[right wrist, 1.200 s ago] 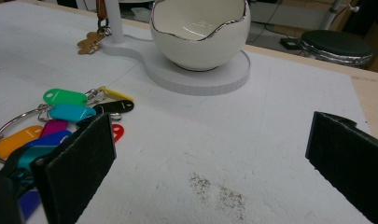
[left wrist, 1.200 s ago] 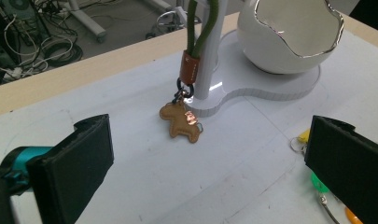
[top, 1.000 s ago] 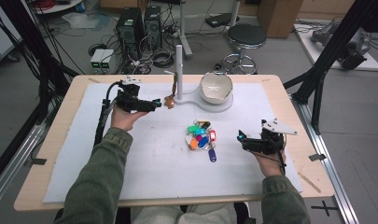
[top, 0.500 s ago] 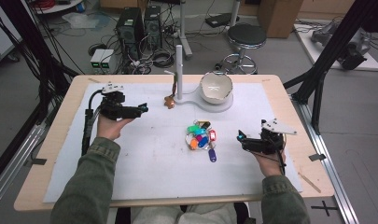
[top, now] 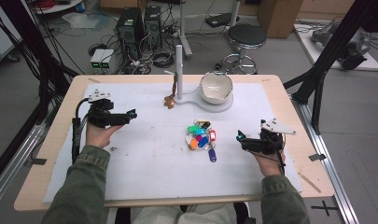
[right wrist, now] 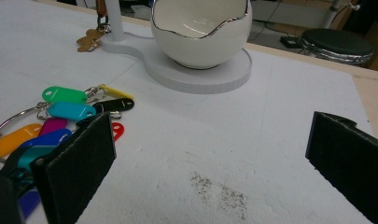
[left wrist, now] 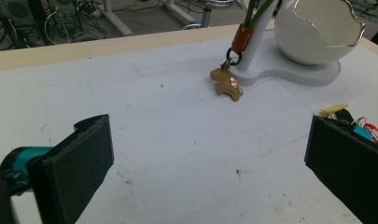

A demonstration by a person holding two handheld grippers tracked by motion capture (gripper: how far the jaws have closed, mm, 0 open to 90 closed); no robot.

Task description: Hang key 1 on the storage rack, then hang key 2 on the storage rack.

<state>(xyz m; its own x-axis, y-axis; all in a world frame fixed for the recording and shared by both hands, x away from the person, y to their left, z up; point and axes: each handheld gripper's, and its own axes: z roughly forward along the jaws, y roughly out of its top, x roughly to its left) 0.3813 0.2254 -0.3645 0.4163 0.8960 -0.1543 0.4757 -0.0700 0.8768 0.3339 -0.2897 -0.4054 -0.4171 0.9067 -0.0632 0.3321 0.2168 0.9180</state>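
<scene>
At the left of the white mat [top: 144, 158], my left gripper [top: 130, 114] hovers with its jaws spread wide and nothing between them, pointing right toward the middle of the table [top: 51, 140]. In the left gripper view its two black pads [left wrist: 84, 158] frame bare mat, with a few dark specks on the surface below.

Farther right, at the far side of the mat, a white post [top: 179, 70] rises from a flat white base [top: 214, 103]. A brown gingerbread-shaped charm [top: 169, 101] lies on the mat just beside the post, hanging by a ring from an orange-brown strap [left wrist: 241, 37] on it. A white bowl with a jagged, silver-edged rim [top: 216, 87] sits on the right end of that base.

Near the mat's middle lies a bunch of coloured key tags [top: 200, 136] on a metal ring, green, yellow, black, blue, orange and red among them, with one dark blue tag [top: 212, 155] at the near edge.

Right of the tags, my right gripper [top: 240, 138] points left toward them, jaws likewise wide apart and empty, close to the bunch but not touching it.
</scene>
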